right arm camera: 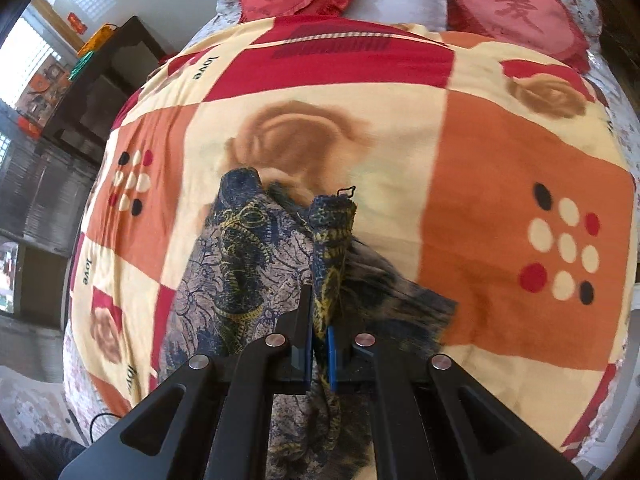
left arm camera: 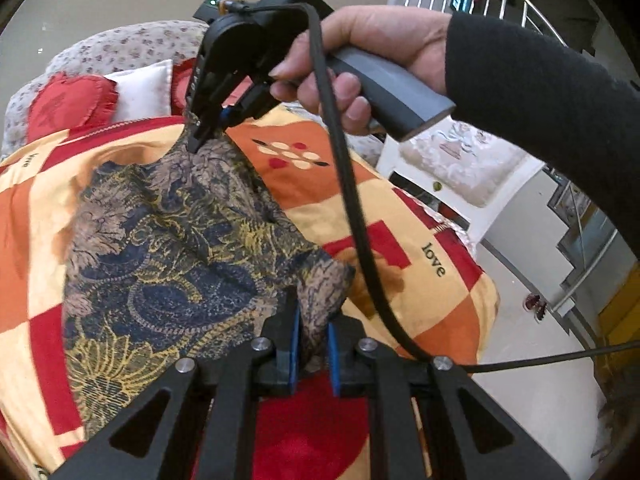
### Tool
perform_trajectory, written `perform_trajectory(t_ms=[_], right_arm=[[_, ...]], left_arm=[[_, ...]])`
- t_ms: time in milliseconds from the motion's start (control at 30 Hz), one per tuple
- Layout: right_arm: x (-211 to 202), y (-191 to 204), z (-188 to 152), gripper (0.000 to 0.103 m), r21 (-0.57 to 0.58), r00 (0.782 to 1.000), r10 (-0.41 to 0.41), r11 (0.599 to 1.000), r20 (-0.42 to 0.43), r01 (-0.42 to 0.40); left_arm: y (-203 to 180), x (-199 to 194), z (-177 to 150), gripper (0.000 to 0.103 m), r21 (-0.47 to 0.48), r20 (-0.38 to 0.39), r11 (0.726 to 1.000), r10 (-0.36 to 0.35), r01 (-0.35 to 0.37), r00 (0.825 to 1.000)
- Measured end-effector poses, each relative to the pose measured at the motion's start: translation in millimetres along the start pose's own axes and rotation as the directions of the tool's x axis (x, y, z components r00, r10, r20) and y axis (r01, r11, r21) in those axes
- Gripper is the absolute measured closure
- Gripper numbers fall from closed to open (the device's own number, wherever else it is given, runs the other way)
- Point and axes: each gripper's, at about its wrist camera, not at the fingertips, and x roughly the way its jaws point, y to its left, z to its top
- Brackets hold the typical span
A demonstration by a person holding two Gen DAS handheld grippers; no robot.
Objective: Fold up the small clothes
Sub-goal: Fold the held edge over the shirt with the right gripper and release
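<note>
Cloth [left arm camera: 168,240], navy-gold floral print, lifted over bed blanket [left arm camera: 432,240], one corner pinched in left claw [left arm camera: 312,344], other corner pinched in right claw [right arm camera: 320,344], sagging between them.

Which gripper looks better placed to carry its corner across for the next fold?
Probably the right gripper. It is shut on a corner of the patterned cloth and lifted above the blanket, so that edge hangs ready to swing over. The left gripper pinches the near corner, low, like an anchor.
</note>
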Motion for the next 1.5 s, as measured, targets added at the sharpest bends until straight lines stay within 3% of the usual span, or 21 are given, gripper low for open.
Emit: perform_trajectory(t_ms=[300,367,500,567,667,800,867,1000,1033,1100,1133,1167,1267,1333,1433,1500], right_arm=[[35,-32,-20,0.092,-0.002,0.999,-0.044,0.999,-0.013,0.044],[45,-40,-26,0.089,0.014,0.999,-0.04,0.999,0.001,0.04],[29,-54,-41,0.086,0.072,0.992,0.088,0.993,0.089,-0.094],[0,-58,-50,0.082,0.075,0.973,0.142,0.985,0.184,-0.157],[-43,-61,-70,0.069,0.084,0.927,0.189,0.97,0.325,-0.227],[-65,-29,-108,0.067,0.005,0.885,0.195,0.976,0.423,-0.218],[-58,-3,-137,0.067,-0.042,0.878,0.159,0.987,0.451,-0.157],[-20,42,-177,0.068,-0.013,0.894,0.047,0.999,0.445,-0.046],[-3,48,-187,0.071,0.026,0.9,0.003,1.0,0.435,-0.016],[34,47,-201,0.077,0.08,0.911,-0.15,0.988,0.385,0.129],[42,42,-207,0.079,0.107,0.901,-0.169,0.985,0.399,0.138],[43,37,-217,0.077,0.137,0.862,-0.165,0.984,0.479,0.112],[44,36,-225,0.077,0.144,0.829,-0.166,0.984,0.534,0.105],[42,37,-227,0.077,0.144,0.824,-0.164,0.984,0.542,0.101],[21,35,-230,0.076,0.191,0.847,-0.151,0.98,0.51,0.059],[1,33,-226,0.076,0.234,0.816,-0.162,0.972,0.555,0.033]], left_arm=[[-4,37,-19,0.089,0.001,-0.103,1.0,0.029,-0.029,0.994],[-2,40,-24,0.075,-0.004,-0.131,1.0,0.019,-0.02,0.991],[6,20,-32,0.058,0.001,-0.135,1.0,0.003,-0.003,0.991],[15,4,-35,0.05,-0.014,-0.119,1.0,0.017,-0.018,0.993],[41,-25,-32,0.048,-0.066,-0.075,0.995,0.068,-0.073,0.995],[78,-39,-18,0.045,-0.137,0.002,0.974,0.183,-0.181,0.983],[91,-31,-17,0.046,-0.177,-0.009,0.964,0.2,-0.198,0.98],[113,2,-36,0.049,-0.248,-0.093,0.939,0.222,-0.239,0.971],[114,7,-43,0.05,-0.246,-0.075,0.94,0.225,-0.237,0.972],[106,7,-50,0.051,-0.18,-0.039,0.95,0.254,-0.256,0.967],[101,7,-54,0.051,-0.141,-0.024,0.951,0.273,-0.274,0.962],[99,6,-57,0.051,-0.121,-0.012,0.952,0.282,-0.281,0.959],[106,0,-58,0.051,-0.151,0.007,0.959,0.242,-0.239,0.97],[109,-4,-57,0.051,-0.169,0.011,0.961,0.226,-0.221,0.974],[110,-19,-38,0.05,-0.186,0.014,0.964,0.196,-0.19,0.981],[119,-28,-12,0.043,-0.209,0.065,0.96,0.205,-0.187,0.977]])
